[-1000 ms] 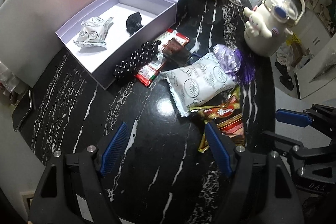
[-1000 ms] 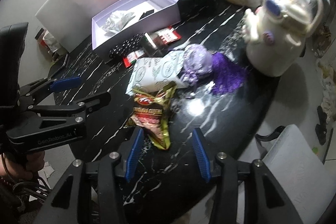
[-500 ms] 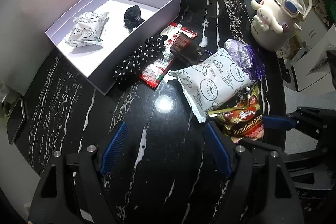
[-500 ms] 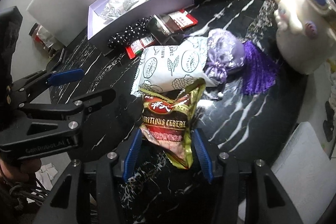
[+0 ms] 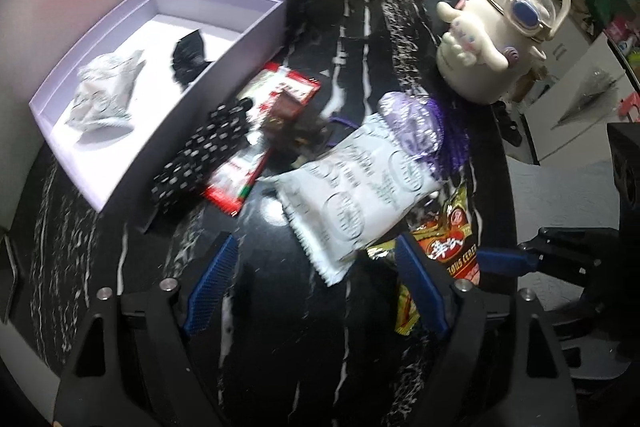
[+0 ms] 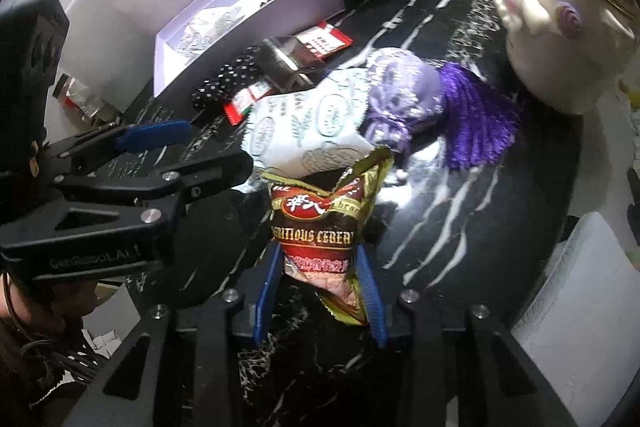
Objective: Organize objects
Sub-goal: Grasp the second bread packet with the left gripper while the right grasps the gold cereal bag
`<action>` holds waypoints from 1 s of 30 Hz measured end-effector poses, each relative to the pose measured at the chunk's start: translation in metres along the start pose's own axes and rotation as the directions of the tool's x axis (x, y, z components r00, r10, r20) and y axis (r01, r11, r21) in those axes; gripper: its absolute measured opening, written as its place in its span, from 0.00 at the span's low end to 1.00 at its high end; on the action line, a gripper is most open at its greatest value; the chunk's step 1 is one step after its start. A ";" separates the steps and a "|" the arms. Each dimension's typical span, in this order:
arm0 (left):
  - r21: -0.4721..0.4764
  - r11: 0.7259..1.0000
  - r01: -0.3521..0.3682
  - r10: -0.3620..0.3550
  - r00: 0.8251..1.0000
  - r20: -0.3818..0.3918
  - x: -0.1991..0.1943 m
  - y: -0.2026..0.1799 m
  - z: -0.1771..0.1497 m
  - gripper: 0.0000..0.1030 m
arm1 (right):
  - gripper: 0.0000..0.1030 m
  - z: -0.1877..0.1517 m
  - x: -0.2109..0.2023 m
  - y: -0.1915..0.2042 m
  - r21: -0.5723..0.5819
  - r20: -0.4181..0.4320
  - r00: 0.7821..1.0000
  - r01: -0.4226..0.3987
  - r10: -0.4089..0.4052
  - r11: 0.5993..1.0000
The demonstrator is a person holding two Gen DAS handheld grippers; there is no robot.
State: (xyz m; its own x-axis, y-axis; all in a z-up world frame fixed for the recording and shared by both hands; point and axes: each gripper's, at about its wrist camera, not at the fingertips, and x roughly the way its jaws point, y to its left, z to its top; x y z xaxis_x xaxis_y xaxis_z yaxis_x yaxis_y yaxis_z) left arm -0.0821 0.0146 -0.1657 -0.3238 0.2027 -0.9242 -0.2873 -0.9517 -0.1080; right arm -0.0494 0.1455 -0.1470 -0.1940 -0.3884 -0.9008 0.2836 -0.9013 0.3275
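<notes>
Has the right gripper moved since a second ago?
Yes. The right gripper came down toward the white box and its jaws are closing around the cereal packet.

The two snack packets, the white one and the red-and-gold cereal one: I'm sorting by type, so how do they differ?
The white packet is pale with green line drawings; the cereal packet is dark red with gold edges. The white packet lies free on the black table, partly under a purple pouch; the cereal packet sits between the pads of the closing right gripper, its top edge crumpled. Both are sealed snack packets outside the white box.
</notes>
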 end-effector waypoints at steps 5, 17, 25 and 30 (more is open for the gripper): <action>0.029 1.000 -0.004 0.004 1.000 -0.012 0.015 -0.011 0.015 0.80 | 0.36 0.000 -0.004 -0.011 0.027 0.000 0.999 0.032 -0.032 0.999; 0.142 0.989 0.026 -0.016 0.998 -0.069 0.051 -0.036 0.034 0.91 | 0.39 -0.001 -0.009 -0.037 0.057 -0.025 0.996 0.081 -0.080 0.995; 0.261 0.964 -0.056 0.071 0.996 -0.048 0.071 -0.048 0.034 0.95 | 0.47 0.003 0.005 -0.032 0.028 -0.061 0.997 0.049 -0.048 0.998; 0.241 0.969 -0.054 0.062 0.998 -0.025 0.077 -0.044 0.036 0.95 | 0.50 0.006 0.011 -0.033 0.014 -0.071 0.997 0.031 -0.029 0.999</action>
State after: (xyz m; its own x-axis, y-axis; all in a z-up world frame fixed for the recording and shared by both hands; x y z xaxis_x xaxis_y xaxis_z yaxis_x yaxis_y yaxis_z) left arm -0.1264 0.0801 -0.2190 -0.3182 0.1375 -0.9380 -0.4781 -0.8776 0.0335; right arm -0.0666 0.1695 -0.1654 -0.1348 -0.3470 -0.9281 0.2645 -0.9153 0.3038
